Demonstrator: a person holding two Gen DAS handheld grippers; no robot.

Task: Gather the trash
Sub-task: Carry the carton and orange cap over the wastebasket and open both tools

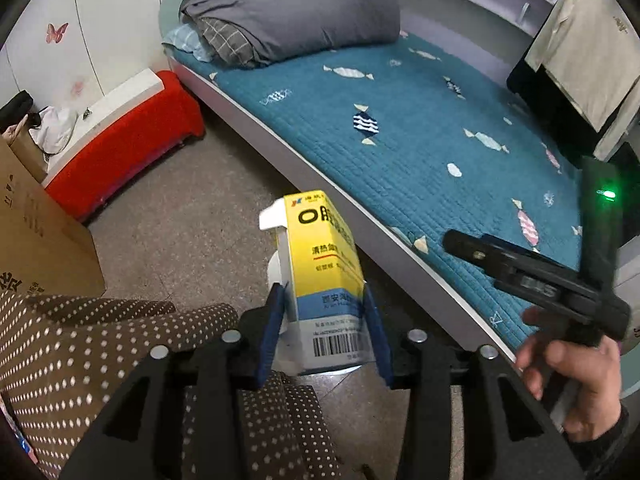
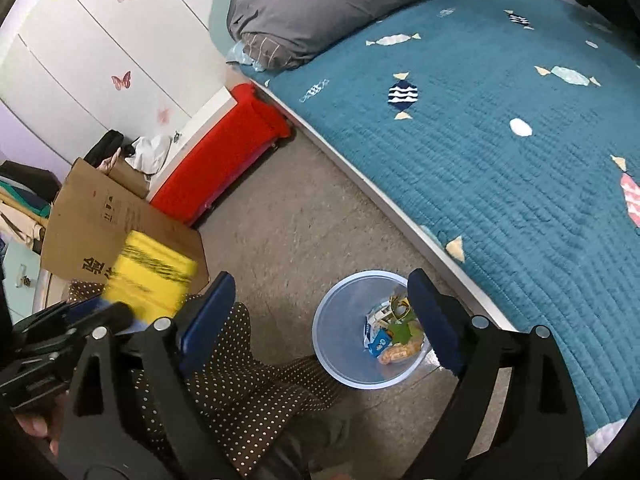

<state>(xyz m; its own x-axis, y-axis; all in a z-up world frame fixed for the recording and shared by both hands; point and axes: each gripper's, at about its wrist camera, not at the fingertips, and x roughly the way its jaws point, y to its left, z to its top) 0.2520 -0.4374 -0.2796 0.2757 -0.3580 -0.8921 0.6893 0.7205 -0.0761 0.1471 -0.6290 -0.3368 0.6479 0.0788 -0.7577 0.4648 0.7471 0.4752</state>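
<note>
A yellow, white and blue medicine carton [image 1: 324, 264] stands upright between the blue pads of my left gripper [image 1: 323, 292], and a thin gap shows on each side of it. Behind and below it peeks the pale rim of a trash bin [image 1: 274, 270]. In the right wrist view the clear blue bin [image 2: 320, 322] sits on the floor by the bed, holding several wrappers. My right gripper [image 2: 320, 280] hangs above the bin, open wide and empty. The carton [image 2: 150, 276] shows blurred at the left, in the left gripper [image 2: 96, 318]. A hand holds the right gripper [image 1: 520, 204] over the bed edge.
A bed with a teal quilt [image 2: 500, 140] and grey bedding [image 1: 292, 16] runs along the right. A red-covered bench [image 2: 224, 152] and a cardboard box [image 2: 120, 220] stand to the left. The person's dotted trouser legs [image 2: 256, 380] lie beside the bin. Grey floor [image 1: 192, 240] lies between.
</note>
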